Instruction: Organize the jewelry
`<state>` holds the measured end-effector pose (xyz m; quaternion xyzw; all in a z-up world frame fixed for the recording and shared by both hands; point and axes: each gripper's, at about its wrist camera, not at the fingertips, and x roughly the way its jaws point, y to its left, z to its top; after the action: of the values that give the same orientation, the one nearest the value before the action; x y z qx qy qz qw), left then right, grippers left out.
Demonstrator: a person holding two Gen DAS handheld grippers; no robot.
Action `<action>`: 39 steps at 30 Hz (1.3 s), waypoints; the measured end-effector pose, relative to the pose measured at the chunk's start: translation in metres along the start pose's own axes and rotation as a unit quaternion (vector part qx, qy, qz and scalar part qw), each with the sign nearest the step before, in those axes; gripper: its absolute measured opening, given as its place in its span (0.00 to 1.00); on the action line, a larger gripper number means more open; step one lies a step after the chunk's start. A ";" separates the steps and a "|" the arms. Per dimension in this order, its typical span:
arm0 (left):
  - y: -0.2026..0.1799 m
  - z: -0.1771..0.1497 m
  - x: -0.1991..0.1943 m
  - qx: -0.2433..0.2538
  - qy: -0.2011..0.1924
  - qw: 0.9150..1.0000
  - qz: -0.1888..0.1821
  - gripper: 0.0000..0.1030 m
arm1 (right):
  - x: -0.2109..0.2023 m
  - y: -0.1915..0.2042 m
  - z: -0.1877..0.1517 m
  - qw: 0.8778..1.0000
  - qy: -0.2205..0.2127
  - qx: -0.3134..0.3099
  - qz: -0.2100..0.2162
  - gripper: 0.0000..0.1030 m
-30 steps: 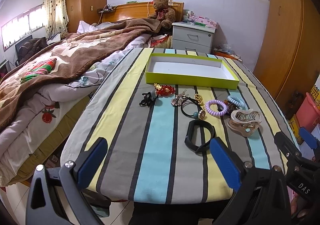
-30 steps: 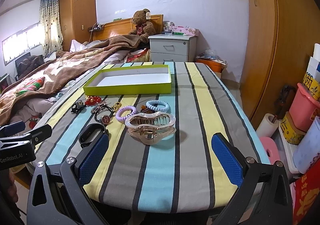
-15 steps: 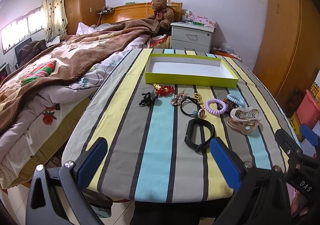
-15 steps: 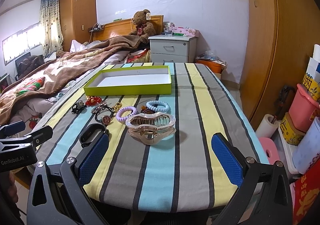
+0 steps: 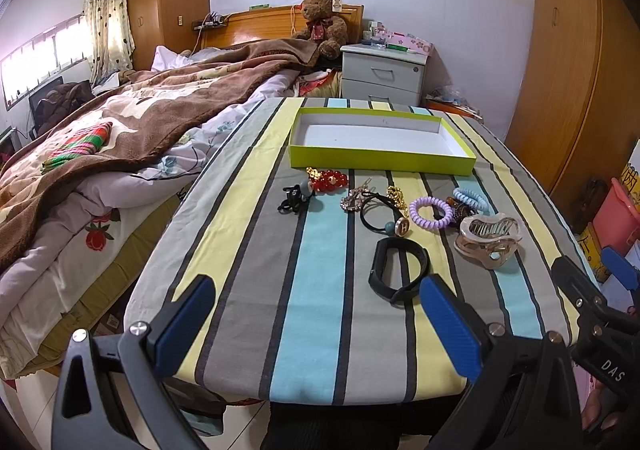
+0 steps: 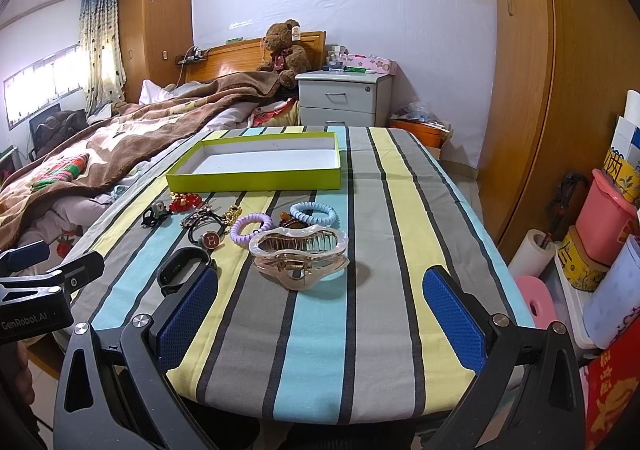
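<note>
A lime-green empty tray (image 5: 380, 162) (image 6: 256, 178) sits at the far end of the striped table. In front of it lie a red bead piece (image 5: 330, 179), a black clip (image 5: 293, 199), a black hair tie with a charm (image 5: 384, 215), a purple coil tie (image 5: 431, 212) (image 6: 251, 229), a blue coil tie (image 5: 470, 199) (image 6: 314, 213), a clear claw clip (image 5: 490, 239) (image 6: 300, 256) and a black band (image 5: 398, 268) (image 6: 183, 268). My left gripper (image 5: 316, 328) is open and empty over the near table edge. My right gripper (image 6: 320, 320) is open and empty, just short of the claw clip.
A bed with a brown blanket (image 5: 120, 130) runs along the table's left side. A white nightstand (image 5: 382, 72) and a teddy bear (image 5: 322, 24) stand behind. Wooden wardrobes (image 6: 560, 90) and bins, including a pink one (image 6: 604, 216), line the right side.
Both grippers have drifted very slightly. Nothing on the table has moved.
</note>
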<state>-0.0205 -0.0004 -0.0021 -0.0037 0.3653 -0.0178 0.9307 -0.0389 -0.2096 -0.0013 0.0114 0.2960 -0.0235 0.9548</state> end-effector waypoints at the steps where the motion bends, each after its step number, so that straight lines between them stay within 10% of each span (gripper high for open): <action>1: 0.000 0.000 0.000 0.000 -0.001 1.000 0.000 1.00 | 0.000 0.000 0.000 1.000 0.000 0.000 0.000 0.99; 24: 0.003 -0.002 0.004 0.001 0.004 1.000 -0.010 1.00 | 0.005 -0.006 -0.002 1.000 0.006 0.001 -0.004 0.99; 39: 0.004 -0.007 0.065 -0.003 0.096 0.988 -0.121 0.99 | 0.035 -0.046 -0.006 0.999 0.024 0.009 -0.024 0.89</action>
<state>0.0224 0.0015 -0.0512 -0.0492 0.4498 -0.1293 0.8824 -0.0156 -0.2568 -0.0266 0.0139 0.3183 -0.0488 0.9466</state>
